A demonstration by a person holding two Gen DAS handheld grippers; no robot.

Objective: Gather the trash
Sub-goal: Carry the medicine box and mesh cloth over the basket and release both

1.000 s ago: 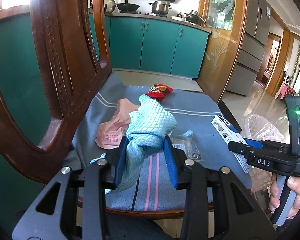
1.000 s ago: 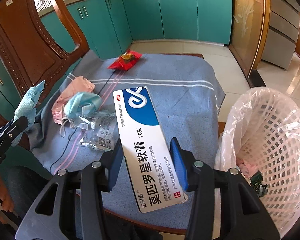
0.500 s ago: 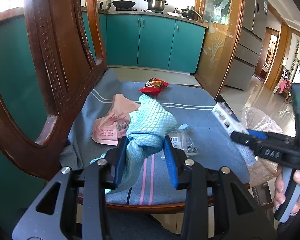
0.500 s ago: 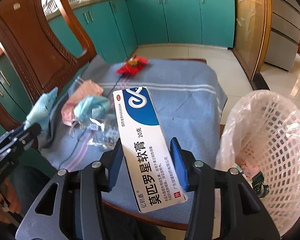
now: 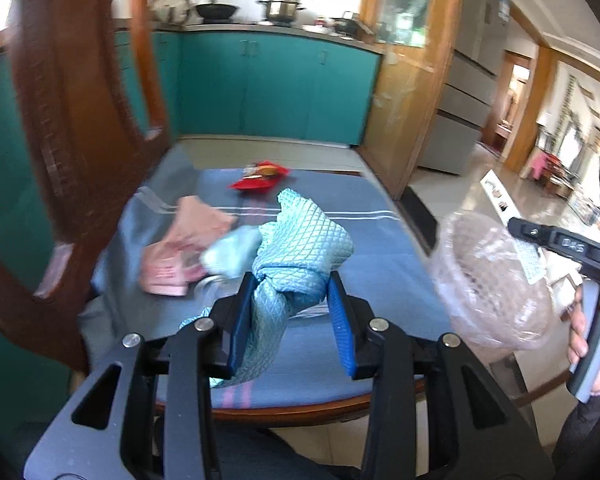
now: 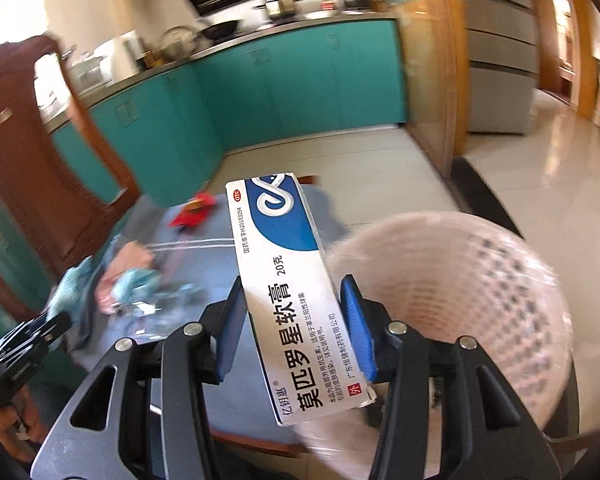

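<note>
Meanwhile, the right gripper (image 6: 292, 320) has swung away from the chair seat (image 5: 380, 248) toward the lined basket (image 6: 460, 280), carrying the ointment box (image 6: 288, 280) clamped between its blue pads; a second ago the box hung over the middle of the grey cloth, and now its lower end sits just beside the basket's near rim, with the far end tilted up toward the kitchen. Both views are smeared with motion, so the swing appears to be under way rather than finished. In the left wrist view the right gripper and box show at the far right, above the basket (image 5: 496, 280). The left gripper (image 5: 292, 320) stays closed on the teal cloth (image 5: 300, 248), held low over the front of the seat. Left on the seat are the red snack wrapper (image 5: 260, 178), a pink packet (image 5: 180, 248) and a pale blue mask (image 5: 232, 252), with something clear beside them that is too blurred to name. Judging by this, the box is about to be dropped in, once it is fully over the opening; released now, it could catch the rim.
</note>
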